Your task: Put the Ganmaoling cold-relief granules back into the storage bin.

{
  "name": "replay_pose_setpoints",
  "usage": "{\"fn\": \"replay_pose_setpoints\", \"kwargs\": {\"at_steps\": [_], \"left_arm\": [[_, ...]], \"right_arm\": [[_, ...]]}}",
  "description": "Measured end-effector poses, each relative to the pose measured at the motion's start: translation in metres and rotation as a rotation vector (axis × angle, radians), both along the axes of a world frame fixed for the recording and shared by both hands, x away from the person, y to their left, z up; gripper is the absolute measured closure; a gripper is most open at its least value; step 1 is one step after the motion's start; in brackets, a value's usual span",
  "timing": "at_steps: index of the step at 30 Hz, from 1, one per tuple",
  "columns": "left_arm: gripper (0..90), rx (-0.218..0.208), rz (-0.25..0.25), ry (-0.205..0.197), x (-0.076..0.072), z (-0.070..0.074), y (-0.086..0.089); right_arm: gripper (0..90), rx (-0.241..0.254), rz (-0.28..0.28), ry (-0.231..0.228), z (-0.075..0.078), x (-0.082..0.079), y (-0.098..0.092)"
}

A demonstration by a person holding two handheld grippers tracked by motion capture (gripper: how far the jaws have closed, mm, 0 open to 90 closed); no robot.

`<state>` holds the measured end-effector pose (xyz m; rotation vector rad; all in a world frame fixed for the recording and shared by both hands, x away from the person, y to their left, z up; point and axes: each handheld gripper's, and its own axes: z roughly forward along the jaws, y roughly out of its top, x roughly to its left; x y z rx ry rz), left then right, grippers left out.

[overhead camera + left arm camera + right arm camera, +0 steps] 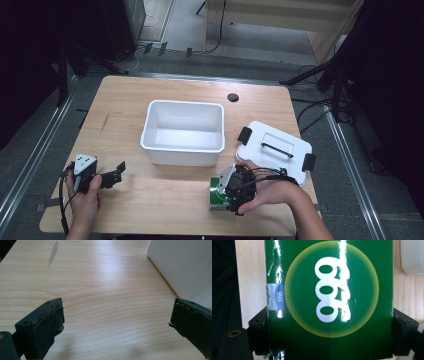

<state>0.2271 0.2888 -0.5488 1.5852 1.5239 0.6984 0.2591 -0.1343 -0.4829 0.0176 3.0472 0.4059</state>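
Right tongs (329, 340) flank green box (329, 302) edges — table (100, 290) bare beyond left tongs (117, 322).

The green box (329, 300) has big white numbers on it. They read 999, and they stand sideways inside a yellow ring. On the box's left edge sits a small blue and white sticker (275, 298). It also says 999, in small print, turned sideways too.

Glossy green box (329, 302), seemingly cardboard, on smooth matt wooden table (165, 200).
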Motion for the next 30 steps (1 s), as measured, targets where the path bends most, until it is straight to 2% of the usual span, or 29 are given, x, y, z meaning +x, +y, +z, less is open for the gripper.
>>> {"fn": "replay_pose_setpoints", "kwargs": {"at_steps": [12, 30], "left_arm": [[0.0, 0.0, -0.001, -0.002, 0.0, 0.0, 0.0], [0.0, -0.001, -0.001, -0.002, 0.0, 0.0, 0.0]], "right_arm": [[15.9, 0.001, 0.031, -0.017, 0.006, 0.0, -0.001], [16.0, 0.02, -0.019, -0.036, 0.032, 0.008, -0.023]]}}
